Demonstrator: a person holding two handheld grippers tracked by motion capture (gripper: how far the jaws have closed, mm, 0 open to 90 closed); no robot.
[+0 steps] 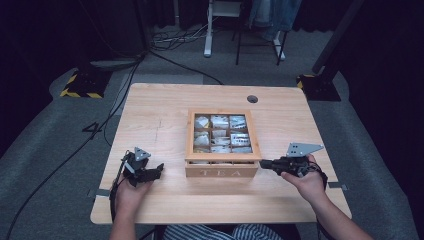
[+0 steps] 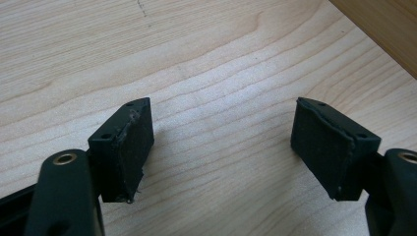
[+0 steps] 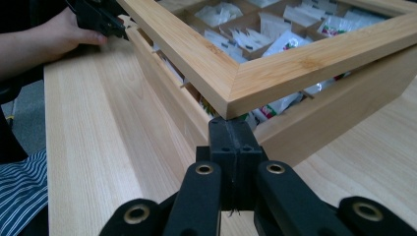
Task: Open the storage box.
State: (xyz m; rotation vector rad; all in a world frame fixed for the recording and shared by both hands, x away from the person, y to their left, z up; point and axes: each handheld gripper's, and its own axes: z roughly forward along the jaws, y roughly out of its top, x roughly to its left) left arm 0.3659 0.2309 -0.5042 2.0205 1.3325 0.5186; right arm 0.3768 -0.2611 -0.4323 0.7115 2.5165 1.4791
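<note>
A wooden tea box (image 1: pixel 222 170) marked TEA stands mid-table, its compartments holding several tea bags (image 1: pixel 220 132). Its window-framed lid (image 3: pixel 236 83) is raised a little off the box body (image 3: pixel 319 123) at the near corner, showing tea bags (image 3: pixel 275 44) beneath. My right gripper (image 3: pixel 234 129) is shut, its tip wedged under that lid corner; from above, the right gripper (image 1: pixel 262 163) touches the box's front right corner. My left gripper (image 2: pixel 221 128) is open and holds nothing, low over bare wood. That left gripper (image 1: pixel 159 169) sits left of the box, apart from it.
The light wooden table (image 1: pixel 160 110) has a round cable hole (image 1: pixel 252 99) at the back. A box edge (image 2: pixel 388 29) crosses the left gripper view's top right corner. The person's left hand (image 3: pixel 59 34) rests beyond the box. Cables and stand feet lie on the floor behind.
</note>
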